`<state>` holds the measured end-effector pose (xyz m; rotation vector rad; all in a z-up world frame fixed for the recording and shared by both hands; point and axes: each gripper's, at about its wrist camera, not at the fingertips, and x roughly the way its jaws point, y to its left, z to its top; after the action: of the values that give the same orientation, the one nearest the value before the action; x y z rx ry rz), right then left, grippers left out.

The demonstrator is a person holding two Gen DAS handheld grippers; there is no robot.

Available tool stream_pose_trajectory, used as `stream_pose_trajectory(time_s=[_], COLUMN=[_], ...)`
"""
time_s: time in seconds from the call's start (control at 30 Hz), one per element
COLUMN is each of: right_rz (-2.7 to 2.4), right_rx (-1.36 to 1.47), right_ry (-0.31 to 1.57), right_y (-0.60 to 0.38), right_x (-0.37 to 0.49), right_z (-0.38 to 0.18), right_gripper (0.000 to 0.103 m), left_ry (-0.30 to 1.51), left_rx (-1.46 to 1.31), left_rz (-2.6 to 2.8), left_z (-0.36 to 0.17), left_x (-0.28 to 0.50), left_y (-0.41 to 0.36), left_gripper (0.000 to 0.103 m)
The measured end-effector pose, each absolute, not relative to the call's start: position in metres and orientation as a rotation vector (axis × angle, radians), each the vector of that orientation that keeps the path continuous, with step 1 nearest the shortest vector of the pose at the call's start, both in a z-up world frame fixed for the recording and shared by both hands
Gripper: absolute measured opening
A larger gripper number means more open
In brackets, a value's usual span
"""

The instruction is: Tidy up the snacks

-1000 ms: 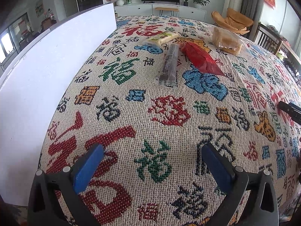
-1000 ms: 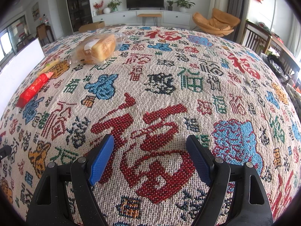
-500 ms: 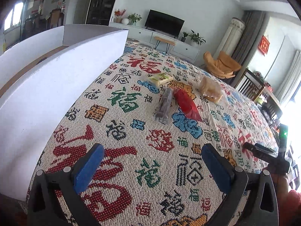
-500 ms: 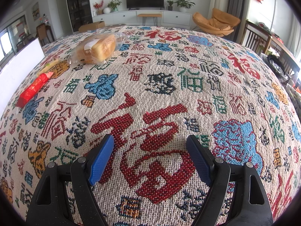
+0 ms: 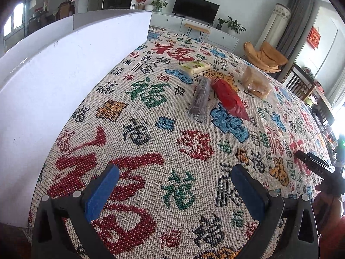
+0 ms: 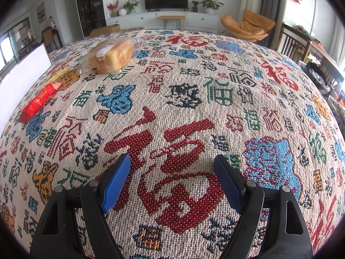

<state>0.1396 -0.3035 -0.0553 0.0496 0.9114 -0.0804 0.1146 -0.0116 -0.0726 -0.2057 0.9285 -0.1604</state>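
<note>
My left gripper [image 5: 175, 188] hangs over the patterned tablecloth [image 5: 151, 146] with its blue pads spread wide and nothing between them. From its camera the snacks lie toward one o'clock: a dark clear-wrapped bar [image 5: 199, 100] lies lengthwise, a red packet [image 5: 229, 100] just beside it on the right, the two near or touching at their far ends, I cannot tell which. Beyond them, at twelve o'clock, sits a pale yellow packet [image 5: 195, 66], and at two o'clock a bagged bread loaf [image 5: 256, 83]. A white box [image 5: 54, 86] stands along the cloth's edge from nine to eleven o'clock. My right gripper [image 6: 172, 182] is likewise spread and empty above the cloth; in its view the loaf [image 6: 112, 56] sits at eleven o'clock, the red packet [image 6: 38, 103] at ten.
</note>
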Motion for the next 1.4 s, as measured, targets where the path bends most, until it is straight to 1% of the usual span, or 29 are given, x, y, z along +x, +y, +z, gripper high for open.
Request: stream_pose_trajectory(time_s=[0.33, 1.03, 1.17, 1.3, 1.4], right_rz=[-0.08, -0.065, 0.051, 0.243, 0.374], right_rx=[0.05, 0.048, 0.072, 0.084, -0.006], right_ry=[0.911, 0.914, 0.837, 0.884, 0.887], right_y=[-0.303, -0.3, -0.272, -0.218, -0.167], right_x=[0.14, 0.141, 0.143, 0.183, 0.212], right_z=[-0.055, -0.056, -0.028, 0.002, 0.027], right_gripper=[0.082, 0.082, 0.082, 0.082, 0.082], left_ry=[0.969, 0.945, 0.926, 0.929, 0.92], left_rx=[-0.171, -0.19, -0.202, -0.217, -0.222], left_rz=[-0.159, -0.156, -0.162, -0.162, -0.16], left_z=[-0.08, -0.078, -0.075, -0.076, -0.075], left_x=[0.118, 0.115, 0.113, 0.115, 0.114], left_y=[-0.019, -0.014, -0.012, -0.01, -0.009], left_gripper=[0.102, 0.102, 0.102, 0.102, 0.102])
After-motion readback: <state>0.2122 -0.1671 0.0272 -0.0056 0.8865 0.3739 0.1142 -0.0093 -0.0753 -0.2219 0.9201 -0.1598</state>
